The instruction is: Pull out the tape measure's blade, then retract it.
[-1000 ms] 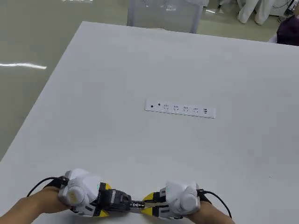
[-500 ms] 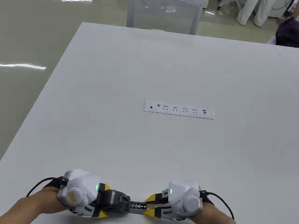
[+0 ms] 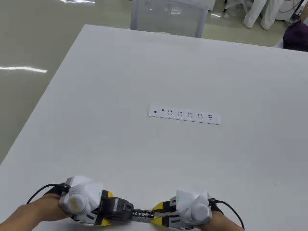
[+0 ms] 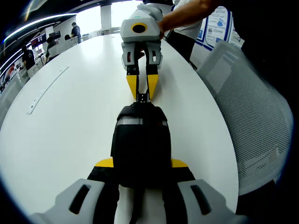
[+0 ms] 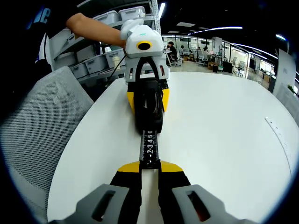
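Tape measure (image 4: 140, 140): black case, at the near edge of the table (image 3: 144, 62), left of centre.
Blade (image 5: 149, 147): short stretch out of the case, running rightward, apparently just above the surface.
Left gripper (image 4: 141, 163): jaws clamped on the case.
Right gripper (image 5: 149, 164): jaws narrow, pinching the blade's end.
Power strip (image 3: 184, 114): white, mid-table, well apart.

An open-plan office-cum-lab. A broad white desk (image 3: 96, 96) carries a long white power strip (image 3: 183, 114), and a grey mesh-backed chair (image 5: 42, 126) stands beside it. Metal shelves of grey plastic storage bins (image 5: 88, 63) line one side, and long ceiling light strips (image 5: 224, 29) run over distant workstations with people.
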Demonstrator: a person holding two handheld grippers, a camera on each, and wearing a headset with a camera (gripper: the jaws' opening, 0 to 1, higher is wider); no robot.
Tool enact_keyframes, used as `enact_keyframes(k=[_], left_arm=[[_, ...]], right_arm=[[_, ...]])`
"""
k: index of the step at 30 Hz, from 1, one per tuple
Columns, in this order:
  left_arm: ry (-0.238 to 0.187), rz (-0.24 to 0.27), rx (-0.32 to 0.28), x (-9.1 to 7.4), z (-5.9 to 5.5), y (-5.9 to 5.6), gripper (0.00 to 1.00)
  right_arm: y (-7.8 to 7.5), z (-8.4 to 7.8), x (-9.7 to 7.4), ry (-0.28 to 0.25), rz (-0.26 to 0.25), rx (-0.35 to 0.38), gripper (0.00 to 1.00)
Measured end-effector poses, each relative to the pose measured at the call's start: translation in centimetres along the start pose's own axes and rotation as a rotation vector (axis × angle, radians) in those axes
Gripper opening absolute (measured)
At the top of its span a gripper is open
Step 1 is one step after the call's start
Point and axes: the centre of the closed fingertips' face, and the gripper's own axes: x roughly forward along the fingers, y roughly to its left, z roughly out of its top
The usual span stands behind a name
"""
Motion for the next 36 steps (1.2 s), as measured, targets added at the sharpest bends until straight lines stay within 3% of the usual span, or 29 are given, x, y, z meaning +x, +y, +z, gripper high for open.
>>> enact_keyframes(k=[36], left_arm=[[-0.004, -0.004, 0.004, 0.1, 0.1, -0.1, 0.32]], right_arm=[[0.1, -1.8, -2.0, 0.021, -0.01, 0.012, 0.1]])
